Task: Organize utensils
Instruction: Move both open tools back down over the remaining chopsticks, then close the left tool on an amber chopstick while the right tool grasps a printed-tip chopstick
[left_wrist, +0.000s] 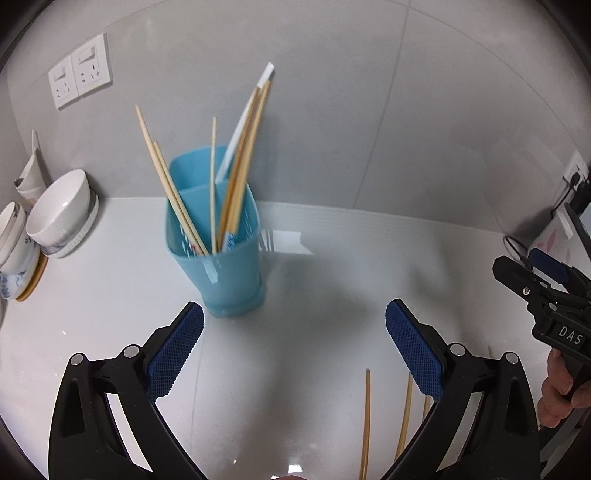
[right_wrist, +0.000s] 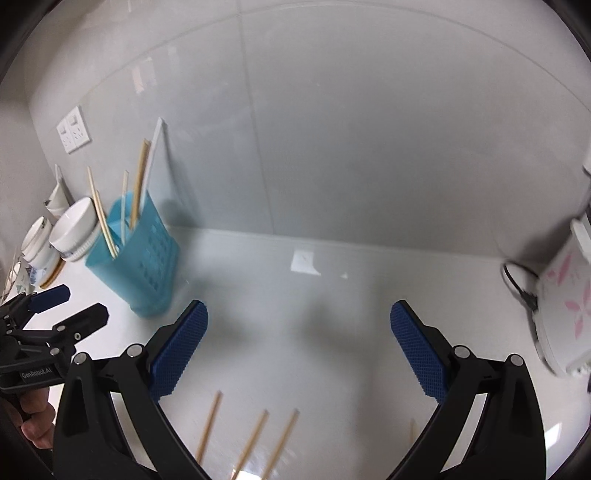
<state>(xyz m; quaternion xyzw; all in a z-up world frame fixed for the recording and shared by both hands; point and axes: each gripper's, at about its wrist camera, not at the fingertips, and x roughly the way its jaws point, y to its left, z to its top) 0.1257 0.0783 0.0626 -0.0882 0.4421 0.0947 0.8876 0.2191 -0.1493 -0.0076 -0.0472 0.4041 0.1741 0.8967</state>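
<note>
Left gripper (left_wrist: 294, 349): jaws wide apart, nothing between the pads, over bare counter just in front of the holder.
Right gripper (right_wrist: 299, 349): jaws wide apart, empty, over open counter to the holder's right.
Utensil holder (left_wrist: 221, 258): blue, upright, near the back wall, several chopsticks (left_wrist: 173, 192) standing in it, tips leaning outward.
Loose chopsticks (right_wrist: 255, 443): lying flat on the counter beneath the right gripper, near the lower frame edge.
Counter (right_wrist: 332, 302): white, clear stretch between holder and right side.
Left edge: stacked bowls (left_wrist: 59, 214) near the holder.
Right edge: white appliance with pink flowers (right_wrist: 565, 306), cable beside it.
</note>
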